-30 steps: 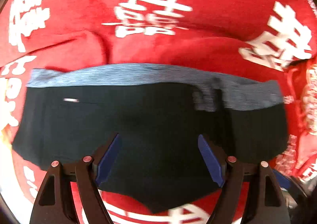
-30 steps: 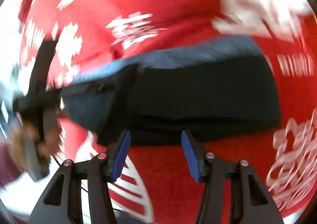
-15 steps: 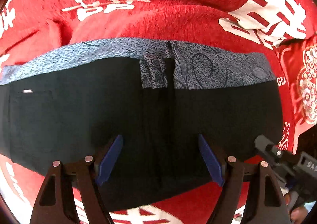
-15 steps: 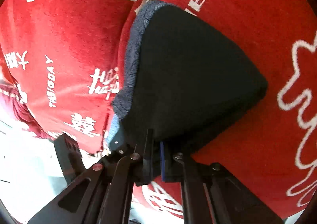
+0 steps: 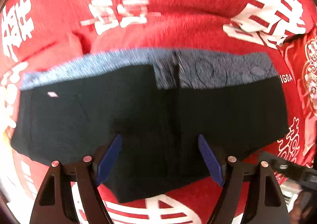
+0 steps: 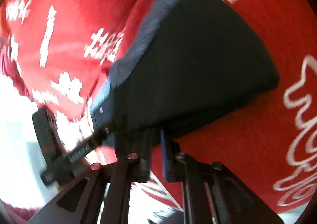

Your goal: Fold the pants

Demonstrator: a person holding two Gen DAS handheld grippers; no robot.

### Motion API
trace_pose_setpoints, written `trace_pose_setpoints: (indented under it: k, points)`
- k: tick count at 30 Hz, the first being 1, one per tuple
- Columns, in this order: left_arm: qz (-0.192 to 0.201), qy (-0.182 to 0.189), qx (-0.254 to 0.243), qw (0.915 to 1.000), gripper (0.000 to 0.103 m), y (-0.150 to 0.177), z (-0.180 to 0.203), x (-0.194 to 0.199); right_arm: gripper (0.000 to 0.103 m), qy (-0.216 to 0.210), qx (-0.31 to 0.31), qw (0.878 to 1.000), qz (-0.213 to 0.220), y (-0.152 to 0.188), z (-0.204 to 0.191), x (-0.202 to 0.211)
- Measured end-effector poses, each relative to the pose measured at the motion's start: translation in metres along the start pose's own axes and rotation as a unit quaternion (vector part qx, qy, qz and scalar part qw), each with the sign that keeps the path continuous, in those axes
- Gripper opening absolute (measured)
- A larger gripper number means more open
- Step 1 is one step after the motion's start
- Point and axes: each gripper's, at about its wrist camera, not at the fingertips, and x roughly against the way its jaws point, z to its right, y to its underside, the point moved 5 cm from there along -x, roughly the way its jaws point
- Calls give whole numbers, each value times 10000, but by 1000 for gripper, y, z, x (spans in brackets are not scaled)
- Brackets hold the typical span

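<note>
- While my left gripper [image 5: 159,156] hangs with its blue pads spread wide over the pants [image 5: 150,124], it touches nothing I can make out.
- Those dark pants lie folded on the red blanket [image 5: 178,25], with the grey-blue waistband [image 5: 218,69] along the far edge.
- A second ago my right gripper [image 6: 156,150] had its pads apart, just short of the near edge; now they are pinched on that edge of the pants [image 6: 198,65], a thin strip of cloth between them.
- In the right view the cloth rises from the blanket toward my pads, so I judge the corner is lifted.
- My left view has hardly shifted over the last half second; that hand is waiting.
- With the edge secured, I judge the next fold can begin: carry it across toward the waistband.
- One risk: the grip looks thin, so the layers may slip apart.
</note>
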Motion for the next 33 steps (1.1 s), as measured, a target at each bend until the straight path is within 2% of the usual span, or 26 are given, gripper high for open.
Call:
trace_pose_setpoints:
  k: [3, 4, 6, 9, 13, 16, 18, 20, 21, 22, 25, 26, 28, 31, 33]
  points:
    - [239, -21, -108, 9997, 81, -20, 3, 12, 31, 314, 710, 9944, 711, -17, -10, 43]
    - [260, 23, -95, 9996, 81, -26, 4, 12, 38, 407, 740, 9922, 921, -26, -8, 54]
    - [286, 115, -15, 9995, 81, -42, 12, 9, 44, 505, 543, 9902, 1181, -52, 7, 69]
    - [406, 201, -2, 9990, 81, -61, 32, -2, 44, 610, 394, 9907, 1149, -89, 28, 67]
    - [397, 277, -60, 9988, 81, -71, 53, -24, 44, 380, 234, 9958, 797, -117, 43, 39]
    - [255, 120, -70, 9996, 81, -71, 53, -43, 37, 251, 36, 9981, 561, -122, 59, 23]
    - [177, 175, 37, 9997, 81, -69, 46, -51, 34, -8, -243, 9985, 496, -121, 67, 21]
    - [168, 164, 77, 9997, 81, -66, 38, -50, 32, -91, -234, 9986, 462, -117, 61, 23]
    - [132, 43, 44, 9999, 82, -63, 34, -51, 32, -94, -137, 9988, 451, -115, 55, 25]
    - [68, 24, 78, 9999, 88, -59, 29, -53, 31, -73, -68, 9990, 447, -113, 51, 27]
    - [-81, 279, 435, 9986, 94, -46, 14, -60, 31, 237, 104, 9988, 428, -112, 46, 24]
    - [-28, 270, 374, 9989, 94, -45, 15, -59, 32, 637, 265, 9967, 424, -113, 47, 19]
    - [50, 30, 144, 9999, 99, -43, 19, -59, 49, 1176, 504, 9908, 444, -114, 46, 12]
    - [39, 5, 173, 9998, 101, -39, 16, -56, 56, 1425, 551, 9864, 610, -110, 40, 14]
    - [0, -2, 269, 9996, 101, -36, 10, -53, 60, 1642, 613, 9830, 545, -103, 34, 15]
